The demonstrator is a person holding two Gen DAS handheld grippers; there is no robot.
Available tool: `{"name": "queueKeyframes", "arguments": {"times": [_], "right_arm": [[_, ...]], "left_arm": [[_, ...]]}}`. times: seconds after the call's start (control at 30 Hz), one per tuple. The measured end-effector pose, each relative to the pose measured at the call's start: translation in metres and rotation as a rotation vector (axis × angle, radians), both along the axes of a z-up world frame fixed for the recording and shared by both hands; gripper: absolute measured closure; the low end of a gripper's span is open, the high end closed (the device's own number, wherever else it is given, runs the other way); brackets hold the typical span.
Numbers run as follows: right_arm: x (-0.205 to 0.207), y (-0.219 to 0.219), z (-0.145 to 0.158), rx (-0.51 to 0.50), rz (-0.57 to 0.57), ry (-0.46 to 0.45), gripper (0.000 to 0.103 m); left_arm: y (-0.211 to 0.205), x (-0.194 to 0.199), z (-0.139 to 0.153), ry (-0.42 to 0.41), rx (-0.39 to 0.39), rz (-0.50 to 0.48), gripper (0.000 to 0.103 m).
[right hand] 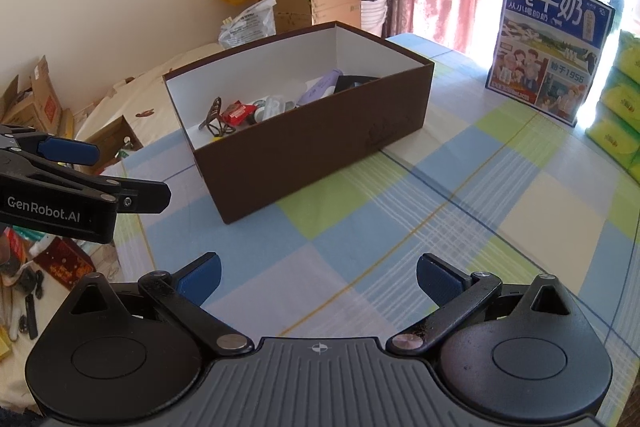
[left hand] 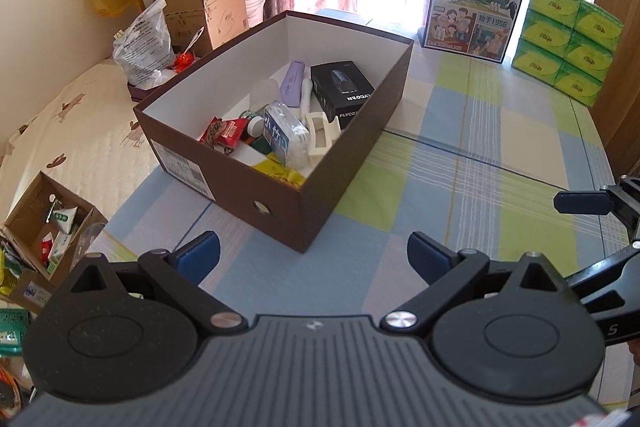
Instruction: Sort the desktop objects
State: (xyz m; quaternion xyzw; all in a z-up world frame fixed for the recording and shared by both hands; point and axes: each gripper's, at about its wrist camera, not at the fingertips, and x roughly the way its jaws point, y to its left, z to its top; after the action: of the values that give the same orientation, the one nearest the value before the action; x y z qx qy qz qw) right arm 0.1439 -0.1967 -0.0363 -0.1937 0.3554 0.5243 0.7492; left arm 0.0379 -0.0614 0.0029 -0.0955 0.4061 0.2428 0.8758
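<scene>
Fingers of both the left gripper [left hand: 313, 254] and right gripper [right hand: 319, 274] are spread wide, holding nothing, above the checked surface [left hand: 460, 163] near the brown box [left hand: 256, 187].

Both wrists face shared box [left hand: 256, 187].

Left hand-held gripper [left hand: 313, 255]: black linkage arms, blue fingertip pads [left hand: 200, 253], silver pivot screws, ribbed grey body. Right hand-held gripper [right hand: 318, 273]: identical. "GenRobot.AI" lettering at centre left of right view.

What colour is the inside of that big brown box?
White. The brown box has plain white inner walls, clearest in the left wrist view.
</scene>
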Motion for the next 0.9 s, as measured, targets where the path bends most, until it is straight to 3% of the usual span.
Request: {"name": "queueKeyframes", "arguments": {"times": [0.9], "right_arm": [[-0.003, -0.041, -0.010, -0.010, 0.028, 0.017, 0.002]], "left_arm": [[-0.049, -0.015, -0.007, 0.016, 0.006, 0.026, 0.004]]}}
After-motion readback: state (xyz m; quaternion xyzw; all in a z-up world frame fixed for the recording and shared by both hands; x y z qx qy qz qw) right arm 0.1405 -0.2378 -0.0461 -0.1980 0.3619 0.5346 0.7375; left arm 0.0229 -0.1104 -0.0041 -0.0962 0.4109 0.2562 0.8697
